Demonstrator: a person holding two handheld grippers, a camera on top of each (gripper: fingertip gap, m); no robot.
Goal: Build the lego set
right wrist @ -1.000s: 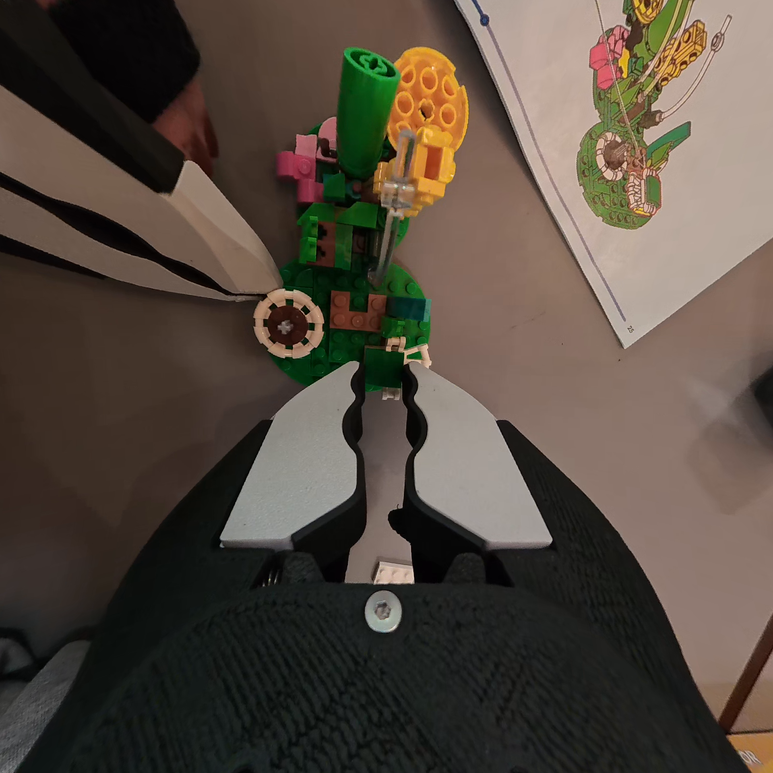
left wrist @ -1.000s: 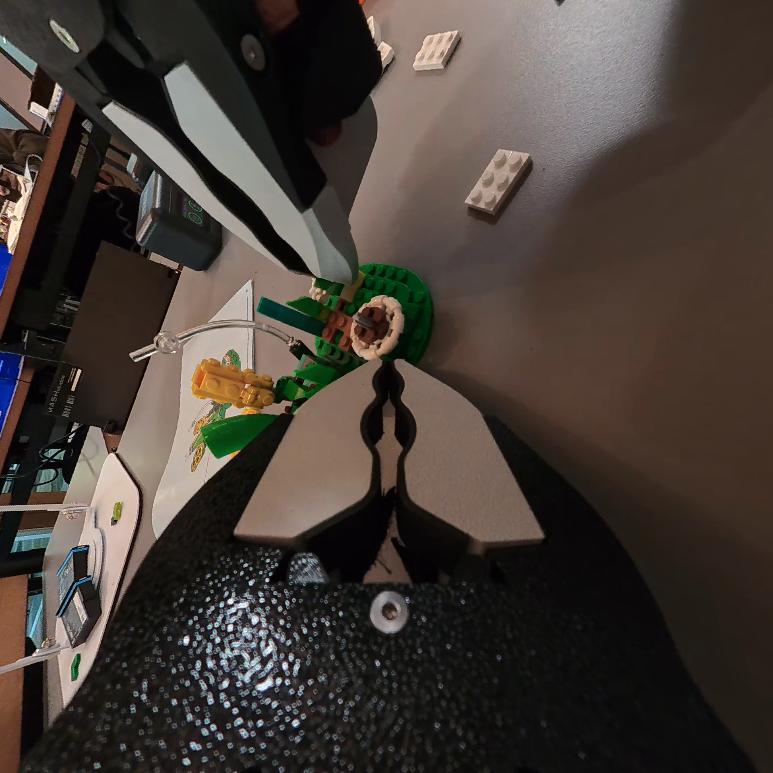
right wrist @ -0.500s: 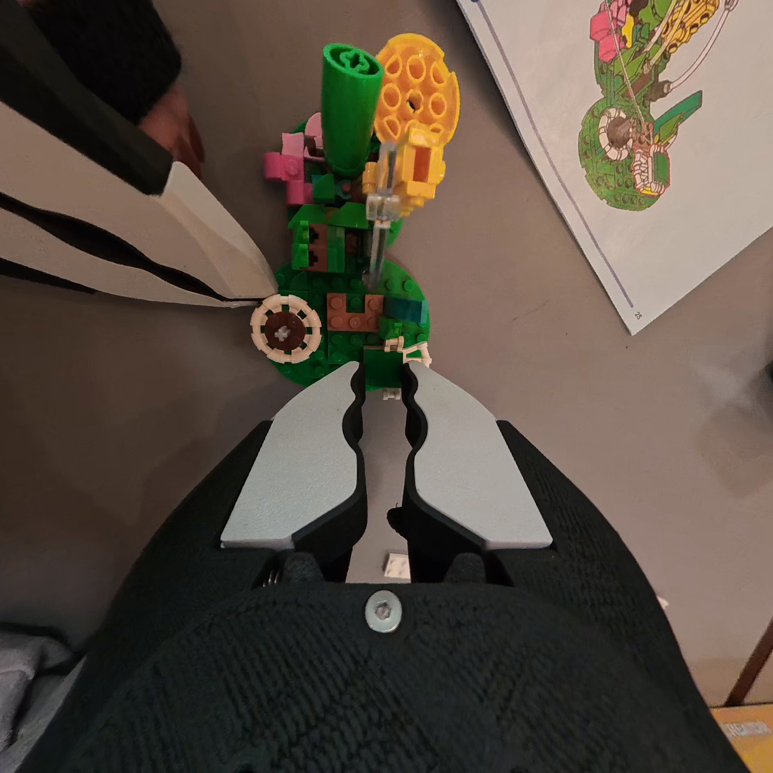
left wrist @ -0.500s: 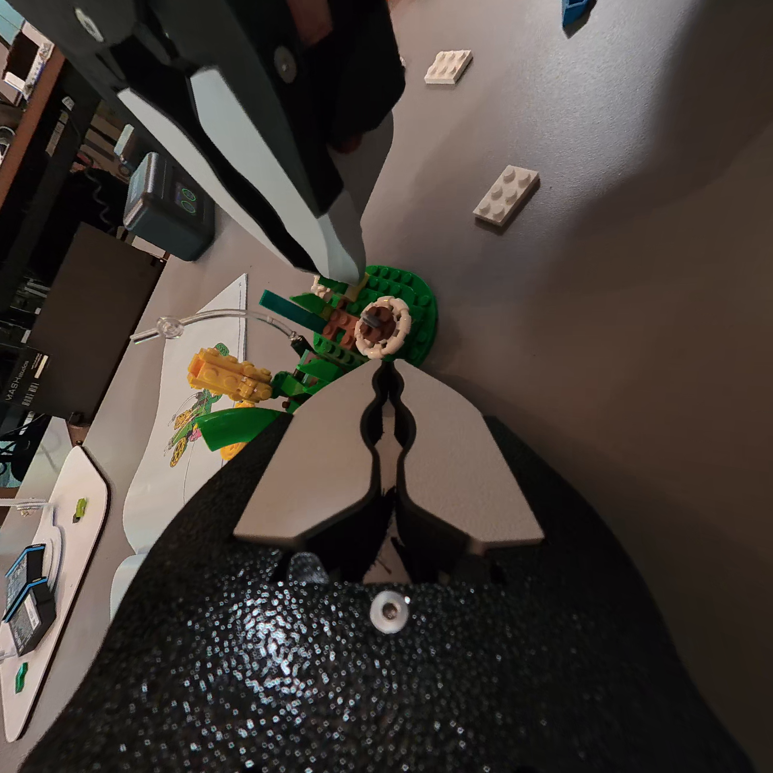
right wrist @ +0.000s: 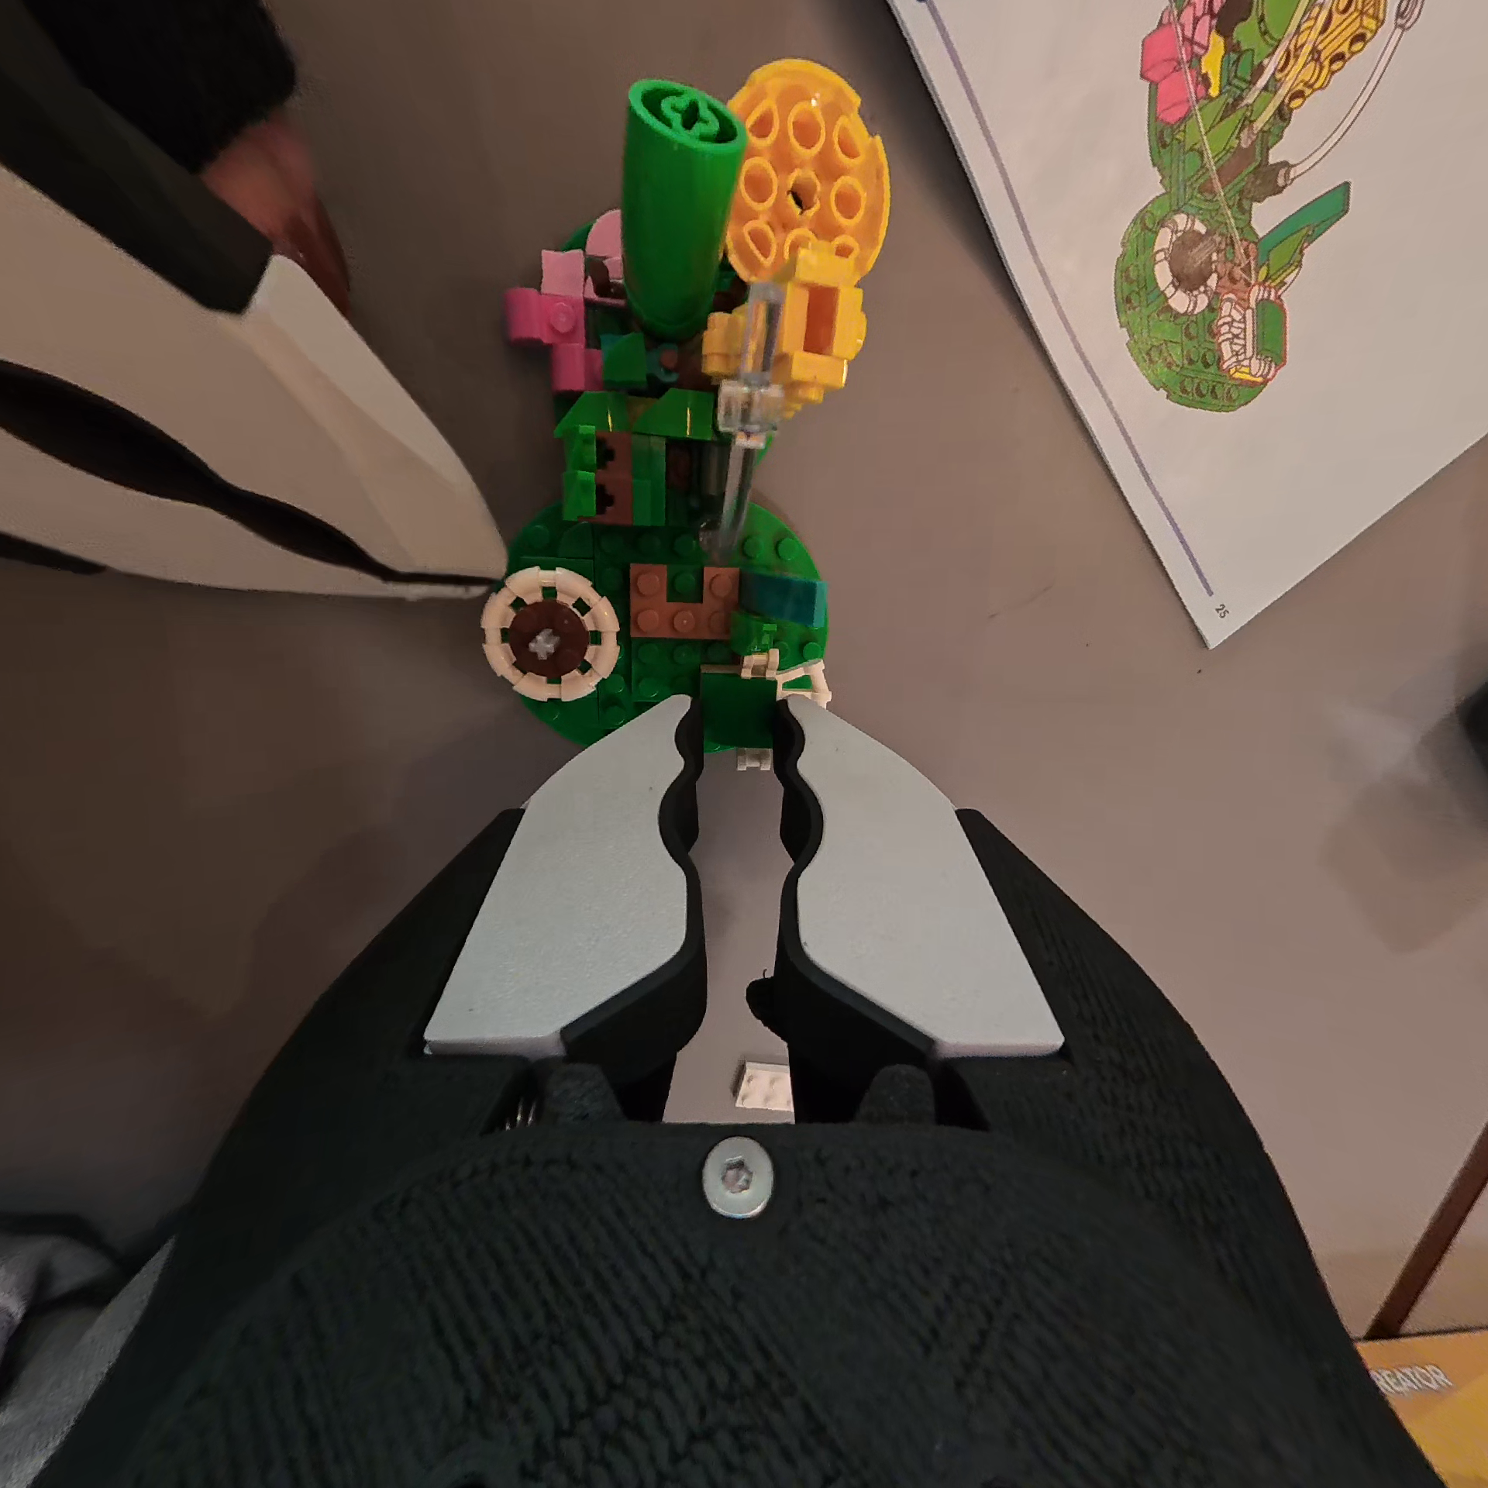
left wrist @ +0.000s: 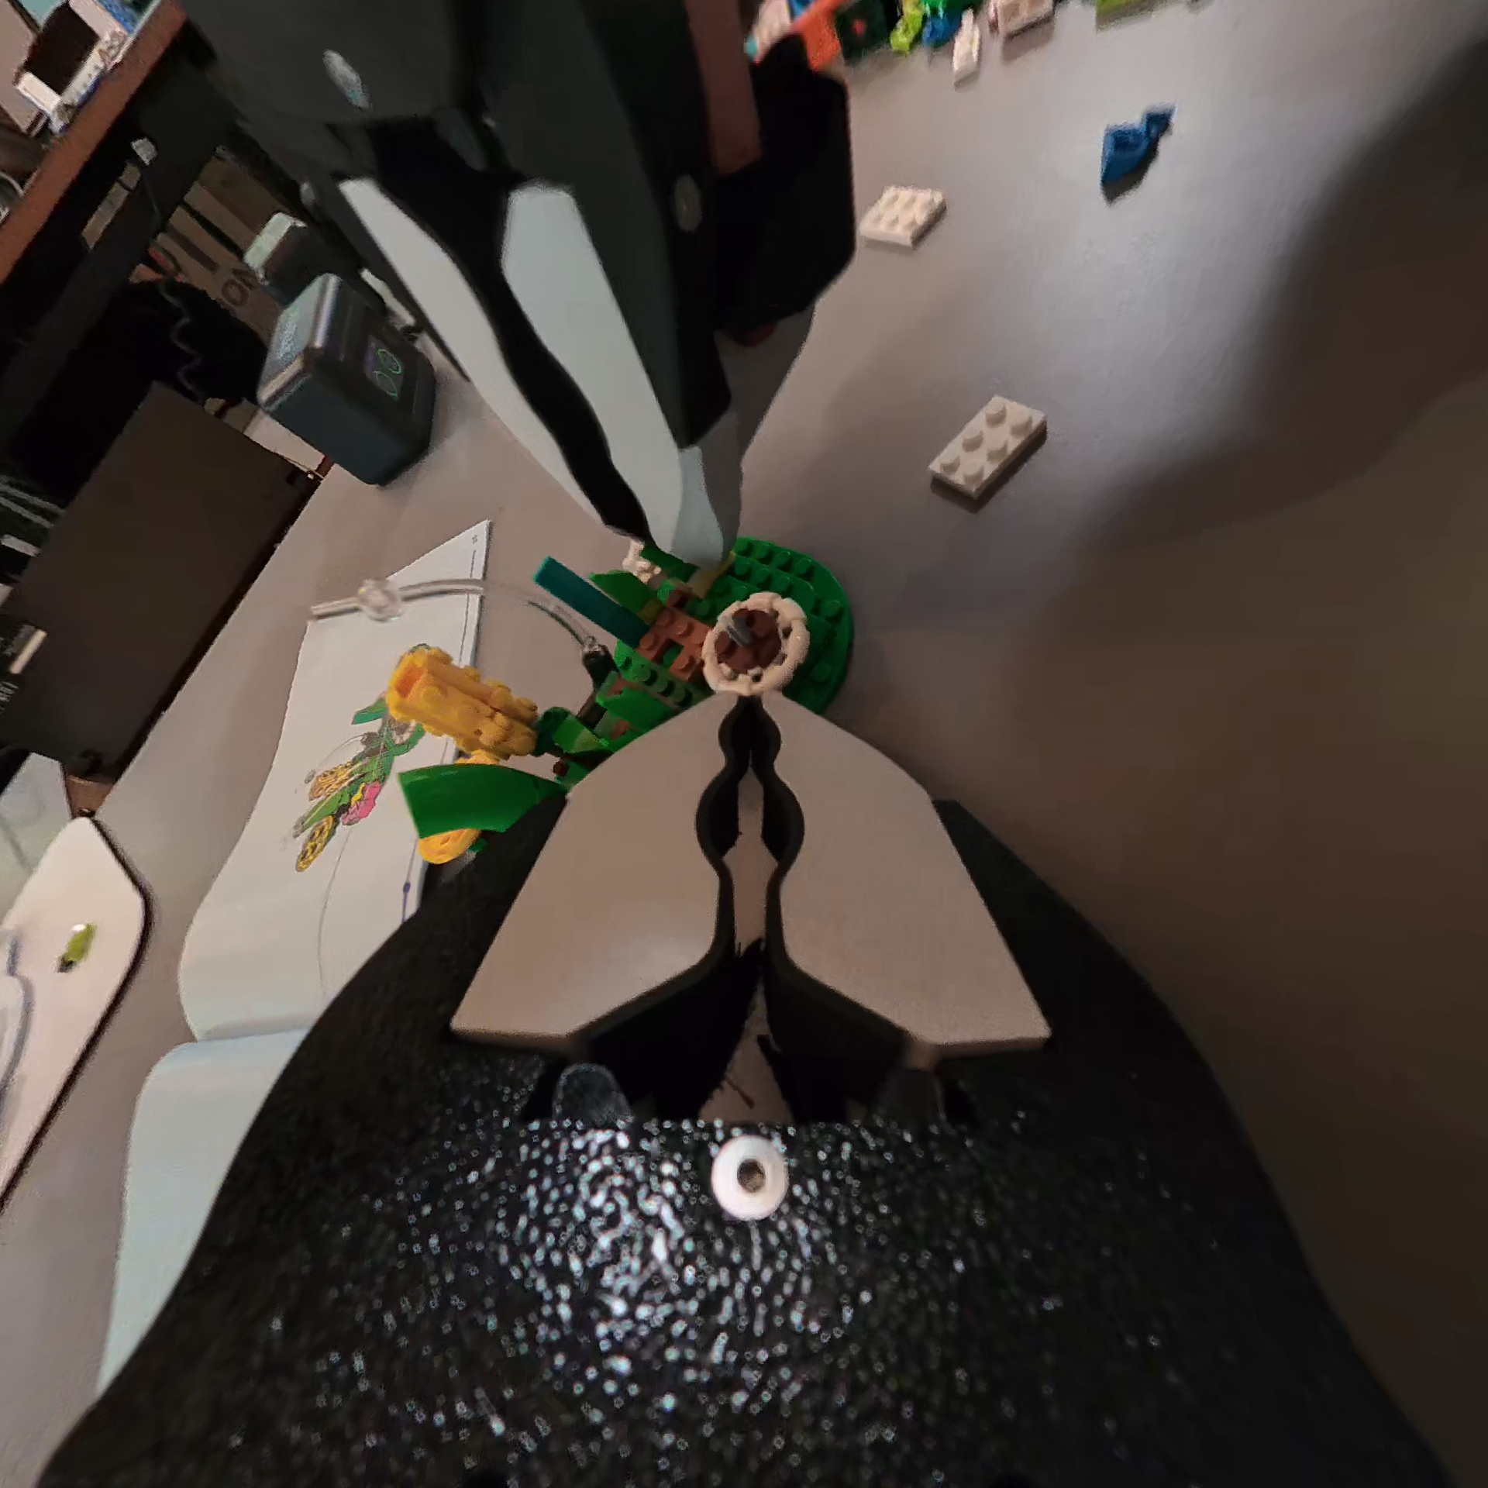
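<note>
The lego model stands on a round green base (right wrist: 773, 555) on the grey table, with a green cone (right wrist: 676, 209), a yellow disc (right wrist: 813, 169), pink flower bricks (right wrist: 555, 314) and a clear rod (right wrist: 749, 451). A white ring with a brown centre (right wrist: 550, 636) sits at the base's left edge. My right gripper (right wrist: 737, 708) is shut on a green piece (right wrist: 737, 684) at the base's near edge. It reaches the model from above in the left wrist view (left wrist: 700, 539). My left gripper (left wrist: 745, 702) is shut, its tips against the white ring (left wrist: 754, 644).
The open instruction booklet (right wrist: 1208, 322) lies right of the model. Two white plates (left wrist: 986, 451) (left wrist: 902, 213), a blue piece (left wrist: 1131, 149) and a pile of loose bricks (left wrist: 902, 24) lie farther off. A dark device (left wrist: 346, 378) and a white tray (left wrist: 64, 926) are at the left.
The left wrist view has tilted, so more of the far table and loose bricks show. Both grippers stay at the model with their jaws as before.
</note>
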